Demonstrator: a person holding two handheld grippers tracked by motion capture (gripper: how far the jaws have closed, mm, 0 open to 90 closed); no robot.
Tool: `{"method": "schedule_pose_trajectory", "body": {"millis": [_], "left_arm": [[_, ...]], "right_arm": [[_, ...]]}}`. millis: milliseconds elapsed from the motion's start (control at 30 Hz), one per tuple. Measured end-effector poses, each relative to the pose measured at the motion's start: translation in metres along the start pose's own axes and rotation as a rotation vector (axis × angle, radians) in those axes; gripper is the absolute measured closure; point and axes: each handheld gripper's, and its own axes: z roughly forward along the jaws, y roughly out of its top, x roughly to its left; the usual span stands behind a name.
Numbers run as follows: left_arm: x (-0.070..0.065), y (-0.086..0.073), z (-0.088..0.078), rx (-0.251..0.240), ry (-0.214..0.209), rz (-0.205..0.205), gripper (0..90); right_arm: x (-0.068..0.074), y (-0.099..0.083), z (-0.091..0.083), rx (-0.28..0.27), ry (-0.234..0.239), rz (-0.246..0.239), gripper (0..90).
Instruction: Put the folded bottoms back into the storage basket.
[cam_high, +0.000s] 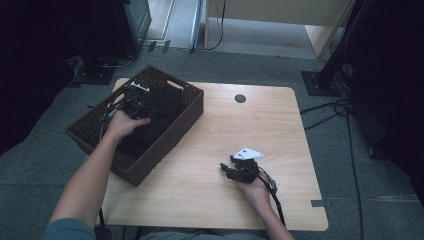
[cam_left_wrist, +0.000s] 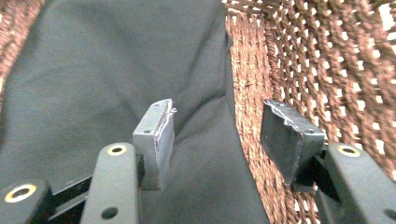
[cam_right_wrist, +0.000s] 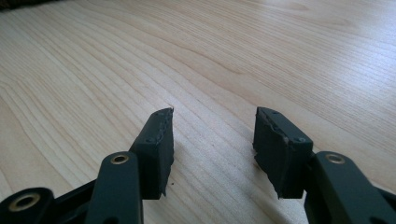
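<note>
A brown wicker basket (cam_high: 95, 131) stands on the left part of the wooden table (cam_high: 210, 135), with dark cloth (cam_high: 160, 107) lying inside it. My left gripper (cam_high: 136, 98) hovers over that cloth inside the basket. In the left gripper view its jaws stand apart above the dark cloth (cam_left_wrist: 116, 65), close to the woven basket wall (cam_left_wrist: 317, 70), and nothing sits between the pads. My right gripper (cam_high: 226, 169) rests low over the bare table near the front right. Its jaws stand apart over the wood (cam_right_wrist: 140, 60), empty.
A dark round cable hole (cam_high: 240, 98) sits near the table's far edge. Black stands and cables (cam_high: 325, 107) lie on the grey floor around the table. The basket's near corner overhangs the table's left side.
</note>
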Motion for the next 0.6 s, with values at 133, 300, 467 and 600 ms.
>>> {"method": "schedule_pose_trajectory", "body": {"millis": [133,300,467,600], "left_arm": [[-0.004,0.002,-0.014,-0.020,-0.010,-0.006,43.4],[-0.013,0.003,-0.030,-0.047,-0.025,-0.021,42.3],[-0.024,0.001,-0.042,-0.054,-0.020,-0.011,42.0],[-0.038,0.001,-0.049,-0.065,-0.025,0.022,41.9]], "right_arm": [[0.000,0.000,0.000,0.000,-0.002,-0.004,47.5],[0.000,0.000,0.001,0.001,-0.004,-0.011,47.1],[0.001,0.001,0.001,0.003,-0.002,-0.014,46.6],[0.002,0.002,0.002,0.003,-0.001,-0.019,46.2]]}}
